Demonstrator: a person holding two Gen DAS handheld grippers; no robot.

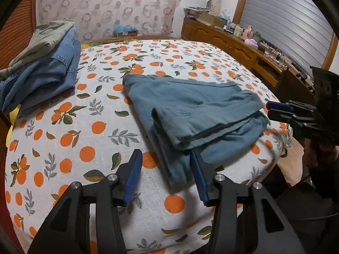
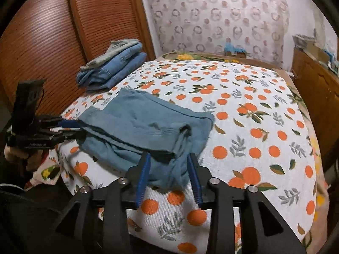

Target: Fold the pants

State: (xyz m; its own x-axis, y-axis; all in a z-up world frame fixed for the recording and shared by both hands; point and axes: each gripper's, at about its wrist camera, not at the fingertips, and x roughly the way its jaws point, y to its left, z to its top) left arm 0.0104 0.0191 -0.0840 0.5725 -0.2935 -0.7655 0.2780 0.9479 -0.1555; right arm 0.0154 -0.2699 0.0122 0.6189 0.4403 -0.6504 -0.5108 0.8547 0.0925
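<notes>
Pants (image 1: 190,110) are lying folded in a blue-grey bundle on the orange-print bedspread (image 1: 84,139), at the centre of both views.

The bundle's long axis is running from lower centre toward the upper left of the right wrist view, with a loose layer sticking out at the near end. The right gripper (image 2: 168,158) is sitting spread over that near end, its pads not pinching cloth; the left gripper (image 1: 166,154) is also spread, its right finger (image 1: 198,169) just beside the bundle's edge. Both are about equally near. More folded clothes (image 1: 42,63) are lying in the upper left.

Dim warm indoor light, fisheye-warped edges, slight blur
</notes>
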